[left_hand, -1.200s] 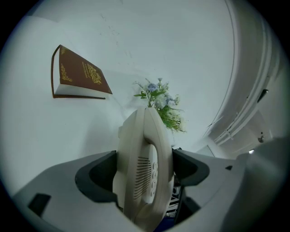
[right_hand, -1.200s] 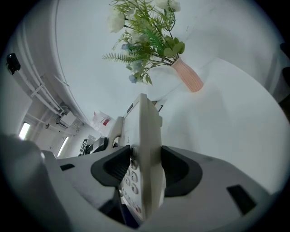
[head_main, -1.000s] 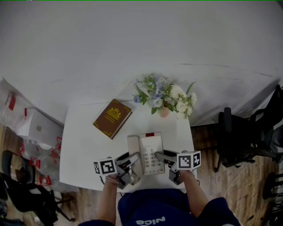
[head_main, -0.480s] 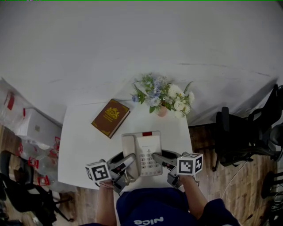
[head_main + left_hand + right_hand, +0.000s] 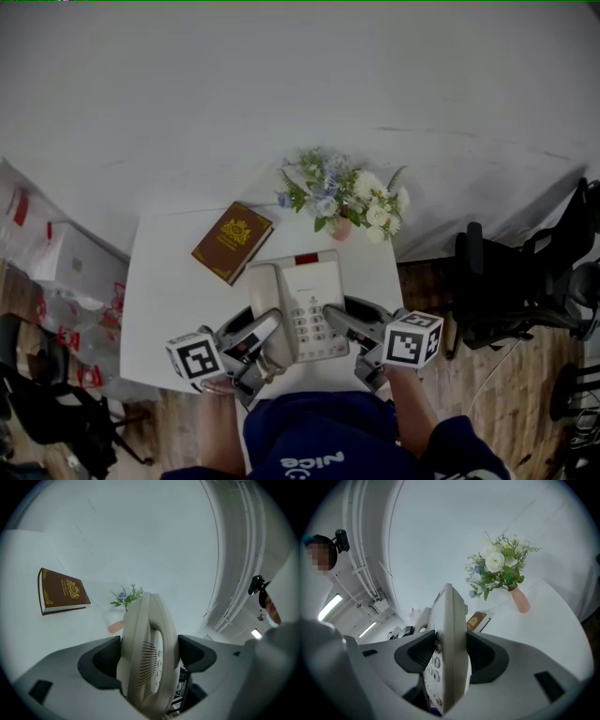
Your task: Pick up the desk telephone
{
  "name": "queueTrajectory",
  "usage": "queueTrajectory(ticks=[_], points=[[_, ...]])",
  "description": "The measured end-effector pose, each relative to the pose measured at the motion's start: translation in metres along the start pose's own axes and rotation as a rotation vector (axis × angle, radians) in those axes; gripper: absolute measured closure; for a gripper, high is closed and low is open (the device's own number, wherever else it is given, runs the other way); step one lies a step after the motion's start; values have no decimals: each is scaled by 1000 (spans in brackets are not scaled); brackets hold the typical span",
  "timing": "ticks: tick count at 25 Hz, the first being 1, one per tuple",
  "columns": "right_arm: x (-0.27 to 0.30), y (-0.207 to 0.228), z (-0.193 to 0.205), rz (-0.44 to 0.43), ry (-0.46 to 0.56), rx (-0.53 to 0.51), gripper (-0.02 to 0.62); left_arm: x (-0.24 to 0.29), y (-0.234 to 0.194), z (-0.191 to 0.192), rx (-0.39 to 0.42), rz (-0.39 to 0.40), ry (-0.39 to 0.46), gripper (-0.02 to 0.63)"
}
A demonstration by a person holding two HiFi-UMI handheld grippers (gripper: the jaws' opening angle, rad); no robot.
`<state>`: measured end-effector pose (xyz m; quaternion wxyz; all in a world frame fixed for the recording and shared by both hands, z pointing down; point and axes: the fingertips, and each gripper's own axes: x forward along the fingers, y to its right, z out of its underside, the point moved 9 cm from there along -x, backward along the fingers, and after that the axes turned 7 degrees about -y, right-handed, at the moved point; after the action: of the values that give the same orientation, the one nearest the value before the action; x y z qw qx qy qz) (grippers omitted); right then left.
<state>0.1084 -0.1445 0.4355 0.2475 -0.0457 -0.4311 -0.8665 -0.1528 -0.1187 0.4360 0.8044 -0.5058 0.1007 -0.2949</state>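
The beige desk telephone (image 5: 300, 298) with its handset and keypad hangs above the small white table (image 5: 169, 291), held from both sides. My left gripper (image 5: 267, 330) is shut on its handset side, and my right gripper (image 5: 336, 321) is shut on its keypad side. In the left gripper view the telephone (image 5: 147, 658) stands edge-on between the dark pads of the left gripper (image 5: 149, 662). The right gripper view shows the telephone's (image 5: 450, 639) keypad edge clamped in the right gripper (image 5: 452, 657).
A brown book (image 5: 232, 242) lies on the table behind the telephone. A pink vase of flowers (image 5: 342, 202) stands at the table's far right. Black chairs (image 5: 506, 291) stand to the right, boxes and bags (image 5: 66, 272) to the left on the wooden floor.
Both grippers have risen together with the telephone clamped between them. It now looks larger and nearer the head camera, up off the table.
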Motion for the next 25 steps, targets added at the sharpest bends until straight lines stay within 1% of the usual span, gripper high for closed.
queueTrajectory(ticks=[1, 3, 7, 10, 15, 18, 21, 25], points=[[-2, -2, -3, -7, 8, -5, 367, 0, 4, -2, 4, -1, 3, 215], [-4, -5, -7, -10, 12, -23, 367, 0, 8, -5, 41, -16, -1, 215], [-8, -12, -10, -4, 17, -32, 367, -2, 14, -8, 61, -20, -4, 215], [-12, -17, -16, -7, 34, -44, 367, 0, 25, -14, 99, -4, 1, 215], [-16, -30, -29, -23, 69, -96, 368, -2, 41, -25, 166, 16, 21, 215], [-19, -37, -37, -28, 89, -128, 367, -2, 51, -30, 187, 34, 35, 215], [-20, -42, -42, -42, 106, -151, 367, -4, 59, -35, 215, 37, 50, 215], [-23, -53, -50, -68, 132, -187, 368, -8, 75, -42, 280, 41, 73, 215]])
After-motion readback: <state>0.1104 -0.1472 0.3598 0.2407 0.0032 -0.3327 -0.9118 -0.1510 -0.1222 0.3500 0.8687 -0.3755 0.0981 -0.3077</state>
